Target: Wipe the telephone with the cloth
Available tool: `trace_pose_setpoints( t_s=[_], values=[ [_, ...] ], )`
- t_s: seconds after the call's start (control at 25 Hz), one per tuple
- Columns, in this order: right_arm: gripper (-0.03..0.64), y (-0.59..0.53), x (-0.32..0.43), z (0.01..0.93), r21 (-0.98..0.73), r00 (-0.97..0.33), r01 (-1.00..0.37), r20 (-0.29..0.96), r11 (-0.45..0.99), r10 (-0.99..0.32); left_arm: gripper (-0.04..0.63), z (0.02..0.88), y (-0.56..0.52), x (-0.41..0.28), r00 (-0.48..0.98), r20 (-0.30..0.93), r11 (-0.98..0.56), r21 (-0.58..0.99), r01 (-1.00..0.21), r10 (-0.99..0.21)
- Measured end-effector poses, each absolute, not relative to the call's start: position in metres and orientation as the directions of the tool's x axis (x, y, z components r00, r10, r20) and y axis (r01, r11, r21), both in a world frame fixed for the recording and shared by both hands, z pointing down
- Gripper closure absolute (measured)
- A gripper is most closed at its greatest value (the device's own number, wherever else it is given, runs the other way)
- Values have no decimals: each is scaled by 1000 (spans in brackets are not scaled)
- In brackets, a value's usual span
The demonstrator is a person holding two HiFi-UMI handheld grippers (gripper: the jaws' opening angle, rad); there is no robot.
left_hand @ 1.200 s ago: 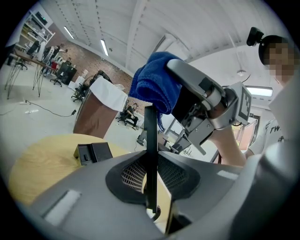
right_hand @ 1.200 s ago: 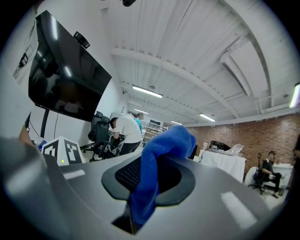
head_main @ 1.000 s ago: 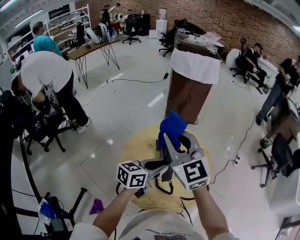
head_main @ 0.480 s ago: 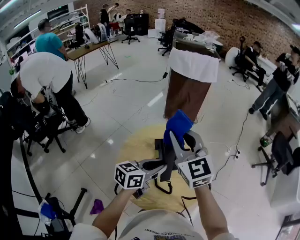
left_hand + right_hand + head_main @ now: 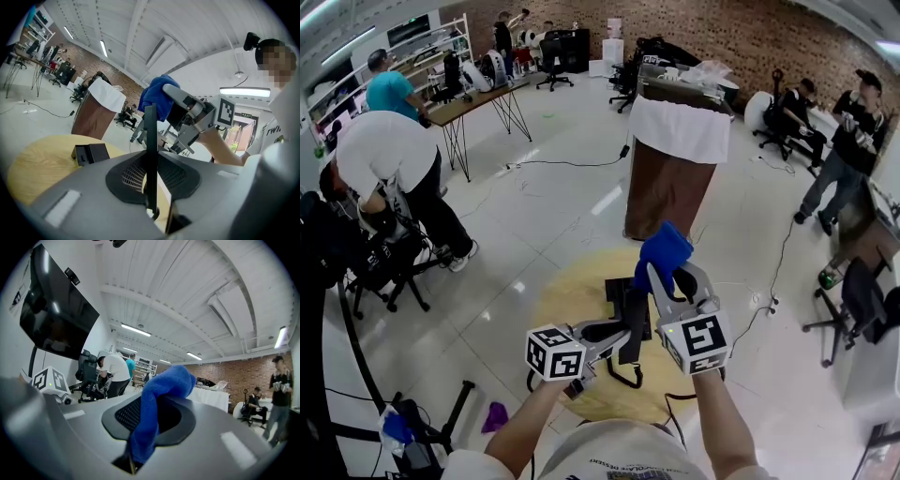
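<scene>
the left gripper (image 5: 626,333) is pinching a thin black piece that i am reading as the telephone's handset (image 5: 150,136); its jaws are standing only a little apart, pressing on either flat side, so the piece is showing edge-on and upright in the left gripper view; a black cord (image 5: 623,375) is looping down from it toward the person; lifting the handset this way is probably meant to free its surfaces for wiping, since nothing is resting against it up here; the telephone base (image 5: 623,292) is sitting on the round wooden table (image 5: 567,300), below and just beyond the two grippers.

the right gripper (image 5: 664,281) is clamping the blue cloth (image 5: 664,248); its jaws are sitting nearly together on a lower fold, and the rest is bunching up and over the tips as a soft pad; that seems deliberate, as the padded end is what would be meeting the plastic rather than the hard jaws; the cloth is hanging in the air above and just beyond the handset, near it but, as far as i can tell, not touching; the two grippers are being held side by side in front of the person, tips pointing away, which is putting the cloth within easy reach of the handset; wiping contact is looking not yet made.
</scene>
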State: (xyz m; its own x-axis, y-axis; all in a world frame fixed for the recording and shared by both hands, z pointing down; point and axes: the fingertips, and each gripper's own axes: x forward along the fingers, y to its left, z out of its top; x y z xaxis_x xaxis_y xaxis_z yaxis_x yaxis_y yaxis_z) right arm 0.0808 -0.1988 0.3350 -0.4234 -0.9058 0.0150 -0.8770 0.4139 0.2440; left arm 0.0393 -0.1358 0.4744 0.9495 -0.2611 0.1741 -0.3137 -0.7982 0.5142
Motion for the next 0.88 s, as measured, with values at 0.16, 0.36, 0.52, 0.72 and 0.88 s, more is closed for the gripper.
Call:
trace_pose_setpoints(
  t_s=[0.16, 0.36, 0.52, 0.72, 0.88],
  values=[
    [552, -200, 86, 336, 242, -410, -883, 18, 402, -912, 534, 471, -138, 35, 948, 166, -795, 517, -318, -272],
    [552, -201, 87, 340, 240, -406, -885, 22, 399, -914, 534, 469, -141, 31, 947, 156, -793, 518, -321, -282],
    [552, -201, 85, 343, 238, -409, -884, 24, 403, -912, 534, 468, -144, 27, 946, 145, -788, 524, -322, -290],
    [552, -197, 84, 352, 227, -411, -884, 38, 408, -911, 534, 466, -146, 24, 945, 132, -783, 532, -322, -299],
    [552, -193, 82, 361, 218, -414, -883, 56, 416, -909, 534, 463, -150, 24, 943, 123, -778, 539, -324, -308]
  ],
)
